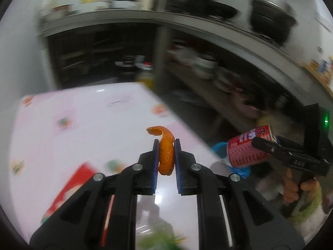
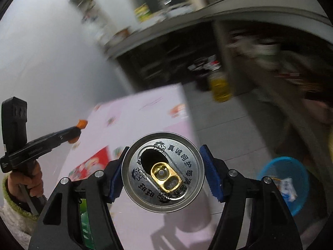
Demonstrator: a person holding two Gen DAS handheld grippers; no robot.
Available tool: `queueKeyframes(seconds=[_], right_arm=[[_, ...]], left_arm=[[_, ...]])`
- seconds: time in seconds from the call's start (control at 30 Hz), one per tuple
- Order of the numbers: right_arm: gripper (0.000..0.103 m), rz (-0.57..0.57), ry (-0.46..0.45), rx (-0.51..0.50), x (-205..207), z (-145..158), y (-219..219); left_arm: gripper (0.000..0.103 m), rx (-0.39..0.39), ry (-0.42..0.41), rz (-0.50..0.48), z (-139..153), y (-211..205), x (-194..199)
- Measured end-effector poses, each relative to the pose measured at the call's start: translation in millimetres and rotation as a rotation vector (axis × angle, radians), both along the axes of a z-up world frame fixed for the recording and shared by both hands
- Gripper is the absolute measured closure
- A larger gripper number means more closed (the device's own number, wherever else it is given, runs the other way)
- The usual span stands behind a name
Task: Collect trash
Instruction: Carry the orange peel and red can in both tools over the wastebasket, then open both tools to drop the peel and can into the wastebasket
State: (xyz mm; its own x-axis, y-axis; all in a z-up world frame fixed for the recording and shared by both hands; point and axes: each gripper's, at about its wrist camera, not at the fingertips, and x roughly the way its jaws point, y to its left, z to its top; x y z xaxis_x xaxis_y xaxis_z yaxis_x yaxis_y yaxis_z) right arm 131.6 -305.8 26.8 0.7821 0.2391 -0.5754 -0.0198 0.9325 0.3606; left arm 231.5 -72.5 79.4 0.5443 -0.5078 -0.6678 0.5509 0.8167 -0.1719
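My left gripper (image 1: 166,143) is shut on a curled orange peel (image 1: 165,156), lifted above the pink table (image 1: 83,125). In the right wrist view the same gripper (image 2: 80,130) comes in from the left with the orange peel (image 2: 81,124) at its tip. My right gripper (image 2: 163,175) is shut on an opened drink can (image 2: 163,171), its silver top and gold tab facing the camera. From the left wrist view that red can (image 1: 247,150) hangs in the right gripper (image 1: 258,143) over a blue basket (image 1: 220,148) beside the table.
The blue basket (image 2: 285,179) stands on the floor right of the table and holds some wrappers. A red packet (image 1: 70,189) and a green item (image 2: 85,225) lie on the table's near part. Dark shelves and a counter with pots (image 1: 270,20) fill the background.
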Motion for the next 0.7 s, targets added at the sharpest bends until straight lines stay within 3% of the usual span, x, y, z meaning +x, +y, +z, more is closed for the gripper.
queueKeyframes(seconds=[0.17,0.37,0.53,0.7], right_arm=[[0.038,-0.253,0.021,0.028,-44,-8,-96],[0.038,-0.485,0.164,0.121,-69,-69,-180],[0.038,-0.573,0.274,0.226,-72,-127,-223],[0.038,-0.637,0.346,0.299,-75,-169,-255]], left_arm=[[0.091,0.021,0.096,-0.231,-4,-107,10],[0.091,0.154,0.319,-0.417,-68,-253,24],[0.090,0.261,0.494,-0.449,-141,-336,29],[0.084,0.358,0.586,-0.414,-206,-382,41]])
